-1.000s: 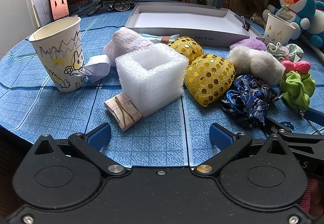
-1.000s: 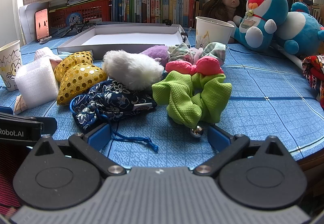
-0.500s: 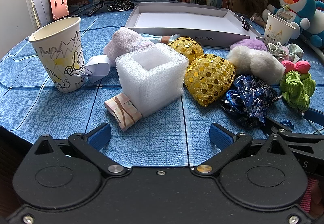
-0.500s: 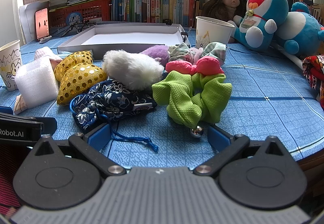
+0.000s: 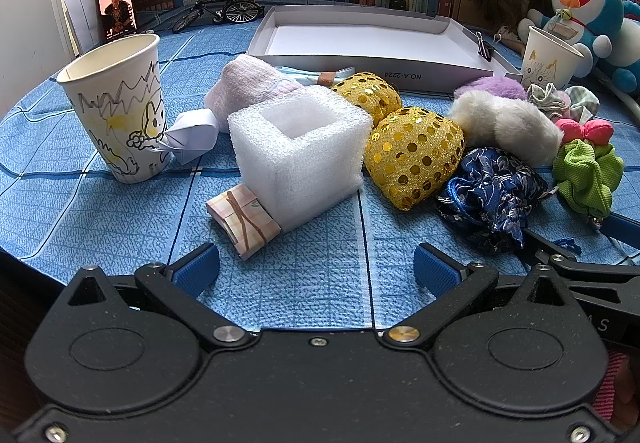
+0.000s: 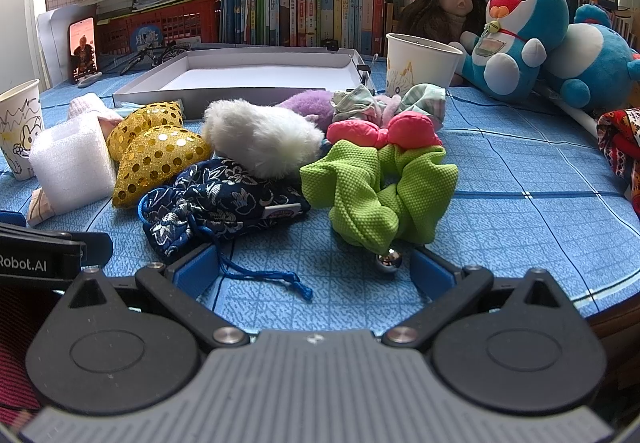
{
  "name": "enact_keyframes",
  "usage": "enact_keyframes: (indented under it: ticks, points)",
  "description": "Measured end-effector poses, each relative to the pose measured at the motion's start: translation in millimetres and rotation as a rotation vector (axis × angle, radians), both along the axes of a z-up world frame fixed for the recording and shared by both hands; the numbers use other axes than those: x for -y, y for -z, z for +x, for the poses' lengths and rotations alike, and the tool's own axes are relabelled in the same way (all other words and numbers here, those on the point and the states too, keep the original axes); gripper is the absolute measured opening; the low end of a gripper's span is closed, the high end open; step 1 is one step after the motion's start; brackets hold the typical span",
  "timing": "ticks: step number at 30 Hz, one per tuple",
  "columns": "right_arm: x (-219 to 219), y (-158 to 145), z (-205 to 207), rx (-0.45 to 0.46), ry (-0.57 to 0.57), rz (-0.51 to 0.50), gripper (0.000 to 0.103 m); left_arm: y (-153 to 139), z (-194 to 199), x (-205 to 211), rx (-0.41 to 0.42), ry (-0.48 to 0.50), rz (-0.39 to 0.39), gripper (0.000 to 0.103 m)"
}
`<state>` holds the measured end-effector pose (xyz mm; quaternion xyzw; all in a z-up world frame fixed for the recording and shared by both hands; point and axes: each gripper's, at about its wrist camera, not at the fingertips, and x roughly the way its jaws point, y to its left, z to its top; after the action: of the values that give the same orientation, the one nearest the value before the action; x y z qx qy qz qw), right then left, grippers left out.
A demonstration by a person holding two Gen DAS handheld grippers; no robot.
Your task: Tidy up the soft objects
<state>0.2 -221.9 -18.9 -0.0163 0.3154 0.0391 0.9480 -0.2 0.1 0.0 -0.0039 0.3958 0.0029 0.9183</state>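
Soft things lie in a row on the blue tablecloth in front of a shallow white box [image 5: 372,39] [image 6: 256,77]. From the left: a pink sock [image 5: 248,83], a white foam block [image 5: 298,147] [image 6: 72,167], two gold sequin hearts [image 5: 412,151] [image 6: 158,159], a navy brocade pouch [image 5: 492,195] [image 6: 220,199], a white fur puff [image 5: 504,127] [image 6: 260,137], a green scrunchie [image 5: 588,175] [image 6: 380,187], a pink bow [image 6: 380,131]. My left gripper [image 5: 316,271] is open, just short of the foam block. My right gripper [image 6: 314,271] is open, near the pouch and scrunchie.
A drawn-on paper cup [image 5: 120,107] stands at the left and another [image 6: 420,63] at the back right. A rubber-banded paper roll [image 5: 244,219] lies under the foam. A doll [image 6: 444,11], blue plush toys [image 6: 520,35], books, a red basket and a phone [image 5: 116,5] line the back.
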Motion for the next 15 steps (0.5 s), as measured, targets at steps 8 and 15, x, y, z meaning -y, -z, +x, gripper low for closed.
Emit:
enact_keyframes:
  ticks: [8, 15]
  points:
    - [0.2, 4.0, -3.8, 0.028, 0.009, 0.006, 0.103, -3.1, -3.2, -0.8, 0.007, 0.007, 0.000, 0.103]
    - [-0.3, 7.4, -8.0, 0.076, 0.014, 0.010, 0.103, 1.4, -4.9, -10.3, 0.049, 0.026, -0.002, 0.103]
